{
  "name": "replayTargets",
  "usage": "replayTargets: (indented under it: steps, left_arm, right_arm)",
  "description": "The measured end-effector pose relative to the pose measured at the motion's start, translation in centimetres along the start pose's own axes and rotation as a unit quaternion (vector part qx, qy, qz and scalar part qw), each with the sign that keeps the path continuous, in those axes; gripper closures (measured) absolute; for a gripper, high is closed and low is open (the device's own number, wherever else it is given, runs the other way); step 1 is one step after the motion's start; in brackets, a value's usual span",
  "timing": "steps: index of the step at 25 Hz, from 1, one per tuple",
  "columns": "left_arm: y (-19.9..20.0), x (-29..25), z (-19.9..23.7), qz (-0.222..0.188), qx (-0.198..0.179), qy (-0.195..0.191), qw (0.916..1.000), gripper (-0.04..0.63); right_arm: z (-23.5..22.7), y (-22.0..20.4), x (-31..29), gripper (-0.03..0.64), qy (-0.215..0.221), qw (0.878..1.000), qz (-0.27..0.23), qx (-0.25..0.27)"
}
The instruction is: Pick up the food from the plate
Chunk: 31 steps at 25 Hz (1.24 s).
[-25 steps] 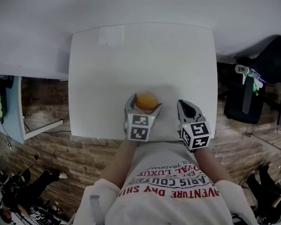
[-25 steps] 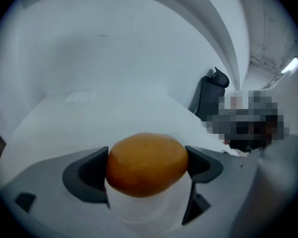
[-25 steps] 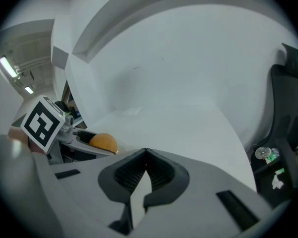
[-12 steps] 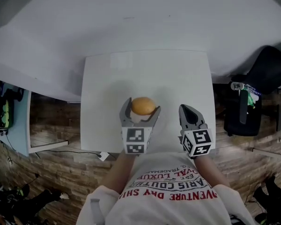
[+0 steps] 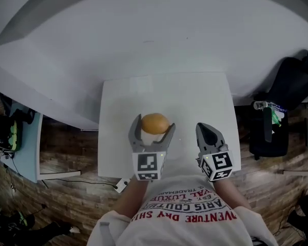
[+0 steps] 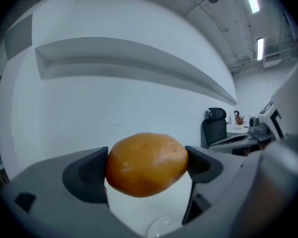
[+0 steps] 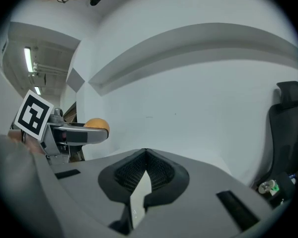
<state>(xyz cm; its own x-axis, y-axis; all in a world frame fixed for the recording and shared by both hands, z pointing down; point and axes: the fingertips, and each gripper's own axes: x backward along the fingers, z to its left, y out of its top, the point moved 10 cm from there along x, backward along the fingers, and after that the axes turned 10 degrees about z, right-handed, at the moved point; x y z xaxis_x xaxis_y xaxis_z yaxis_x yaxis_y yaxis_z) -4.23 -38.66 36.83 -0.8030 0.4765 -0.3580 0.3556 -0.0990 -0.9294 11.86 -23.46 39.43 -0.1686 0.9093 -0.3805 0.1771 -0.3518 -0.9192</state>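
One orange food (image 5: pixel 155 123) clamped in left claw (image 6: pixel 148 166) above table (image 5: pixel 195 96); right claw (image 7: pixel 145 175) closed, empty; chair (image 7: pixel 284 128) nearby.

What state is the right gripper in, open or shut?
Shut: the right gripper has its jaw tips touching, nothing between them.

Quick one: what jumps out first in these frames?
The round orange-brown food, clamped between the jaws of the left gripper over the white table, in the middle of the head view. Next, the right gripper beside it at the right, jaws together with nothing in them.
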Motion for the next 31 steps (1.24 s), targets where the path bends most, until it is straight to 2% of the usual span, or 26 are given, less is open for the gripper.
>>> replayTargets:
  steps: [11,25,31]
  left_arm:
    - [-0.6,1.1,-0.7,0.003,-0.012,-0.036,0.9993,0.114]
    - [-1.2,1.5,-1.6,0.011,0.006,-0.033,0.9994,0.114]
    - [-1.2,1.4,-2.1,0.022,-0.001,-0.042,0.9989,0.114]
  right_arm:
    - [1.6,-0.6,0.6,0.606,0.012,1.0,0.019,0.019]
    - [1.7,-1.1,1.6,0.606,0.0,0.999,0.028,0.037]
    - [1.4,-1.2,1.9,0.606,-0.004,0.999,0.029,0.033]
